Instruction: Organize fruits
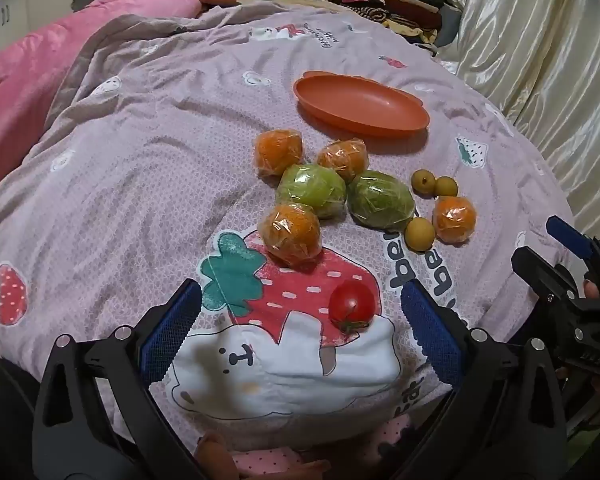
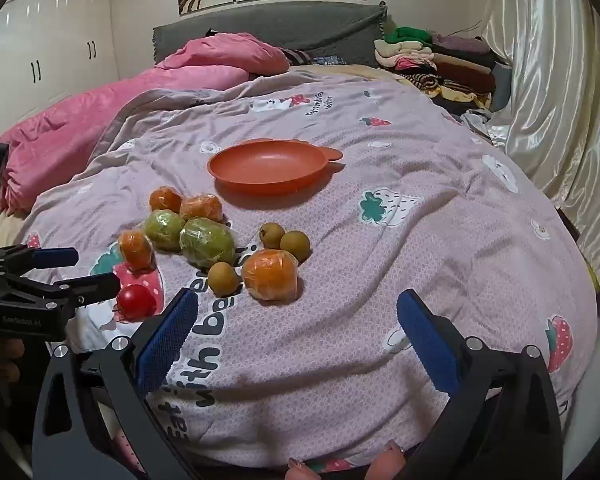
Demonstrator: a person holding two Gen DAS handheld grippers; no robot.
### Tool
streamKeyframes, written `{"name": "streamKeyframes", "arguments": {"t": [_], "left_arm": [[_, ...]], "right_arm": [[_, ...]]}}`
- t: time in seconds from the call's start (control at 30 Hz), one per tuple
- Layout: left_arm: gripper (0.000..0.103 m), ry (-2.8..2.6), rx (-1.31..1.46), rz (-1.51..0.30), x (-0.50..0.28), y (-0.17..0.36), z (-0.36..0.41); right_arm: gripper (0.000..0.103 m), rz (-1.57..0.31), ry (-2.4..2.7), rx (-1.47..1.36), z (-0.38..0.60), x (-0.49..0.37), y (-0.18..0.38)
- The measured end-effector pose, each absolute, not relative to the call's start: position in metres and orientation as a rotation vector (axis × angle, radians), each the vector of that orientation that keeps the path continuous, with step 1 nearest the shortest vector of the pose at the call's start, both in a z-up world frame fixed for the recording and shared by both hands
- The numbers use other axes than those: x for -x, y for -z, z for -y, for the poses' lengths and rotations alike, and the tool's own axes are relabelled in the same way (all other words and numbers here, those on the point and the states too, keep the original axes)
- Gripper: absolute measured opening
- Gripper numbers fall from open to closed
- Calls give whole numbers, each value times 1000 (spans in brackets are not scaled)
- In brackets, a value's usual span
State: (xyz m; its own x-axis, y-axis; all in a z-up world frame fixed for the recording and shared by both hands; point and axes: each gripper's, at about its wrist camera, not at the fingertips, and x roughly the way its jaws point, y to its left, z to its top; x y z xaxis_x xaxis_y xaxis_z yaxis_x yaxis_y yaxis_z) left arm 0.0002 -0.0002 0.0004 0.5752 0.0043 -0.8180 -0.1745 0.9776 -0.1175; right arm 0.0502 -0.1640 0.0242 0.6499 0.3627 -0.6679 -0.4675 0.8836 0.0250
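While both tools hang over the quilt w/ nothing held, my left gripper (image 1: 300, 328) sits spread wide, and the small round red tomato (image 1: 353, 305) lies just ahead, between its fingers but toward the right one. Right gripper (image 2: 298, 334) is spread too, farther off; left is nearer. Tomato's round, no real long axis; stem end faces me, low. Shallow oval orange plastic dish (image 1: 360, 104) sits beyond the fruit cluster, empty, long axis running left-right.
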Motion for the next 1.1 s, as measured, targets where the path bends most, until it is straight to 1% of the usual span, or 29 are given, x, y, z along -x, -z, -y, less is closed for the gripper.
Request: {"name": "streamKeyframes", "arguments": {"t": [0.13, 1.1], "left_arm": [[94, -94, 193, -929, 4, -2, 0], [94, -106, 197, -935, 1, -5, -3]], "right_arm": [[99, -723, -471, 158, 164, -50, -24], [99, -738, -480, 148, 162, -51, -23]]}}
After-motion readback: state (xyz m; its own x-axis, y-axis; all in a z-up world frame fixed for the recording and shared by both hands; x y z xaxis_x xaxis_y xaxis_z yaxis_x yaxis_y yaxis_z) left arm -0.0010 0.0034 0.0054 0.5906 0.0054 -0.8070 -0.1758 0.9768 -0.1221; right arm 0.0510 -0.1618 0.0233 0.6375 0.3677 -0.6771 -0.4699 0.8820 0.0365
